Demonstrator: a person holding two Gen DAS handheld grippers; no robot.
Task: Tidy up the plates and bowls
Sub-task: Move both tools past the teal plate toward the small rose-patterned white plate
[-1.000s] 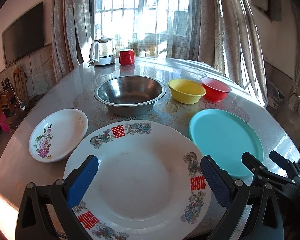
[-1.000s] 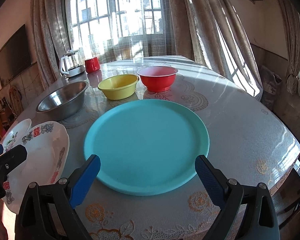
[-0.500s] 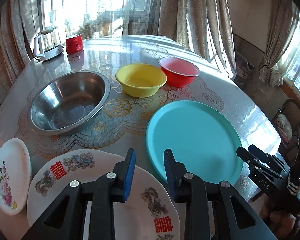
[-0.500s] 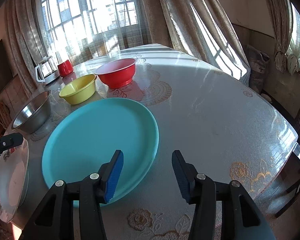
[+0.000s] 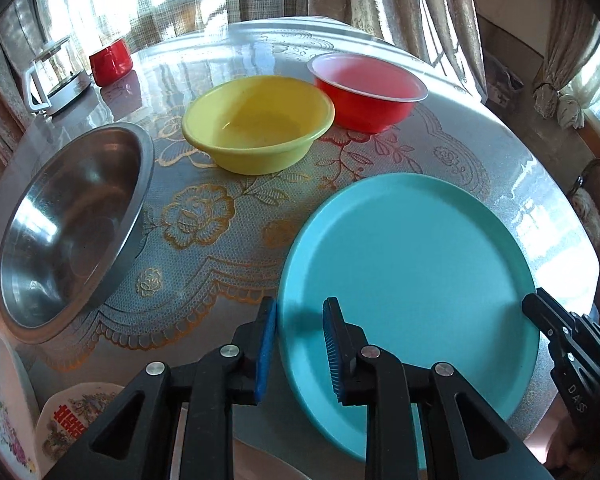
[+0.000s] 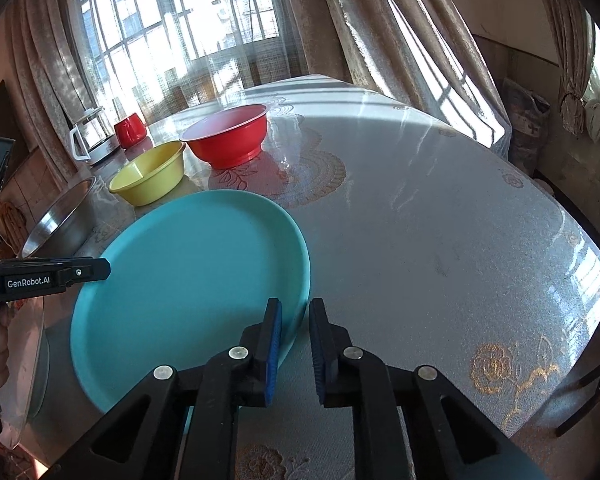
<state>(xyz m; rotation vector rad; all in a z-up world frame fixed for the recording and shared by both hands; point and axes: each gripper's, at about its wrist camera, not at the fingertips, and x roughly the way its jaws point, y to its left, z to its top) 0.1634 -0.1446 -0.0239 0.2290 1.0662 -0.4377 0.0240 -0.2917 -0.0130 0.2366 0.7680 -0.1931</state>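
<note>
A turquoise plate lies flat on the table's near side. My left gripper straddles its left rim, one blue pad outside the edge and one over the plate; its jaws are closing and do not both press. My right gripper is shut on the plate's right rim. Behind the plate stand a yellow bowl and a red bowl, with a steel bowl to the left. A large plate with red characters and a small floral plate lie at the lower left.
A glass kettle and a red mug stand at the table's far left by the curtained window. The round table has a lace-patterned cover and bare surface to the right of the plate. A chair stands beyond its right edge.
Both grippers' jaws went from wide open to narrow. The left gripper swung right, off the large decorated plate onto the turquoise plate's left rim. The right gripper shifted to that plate's right rim.
</note>
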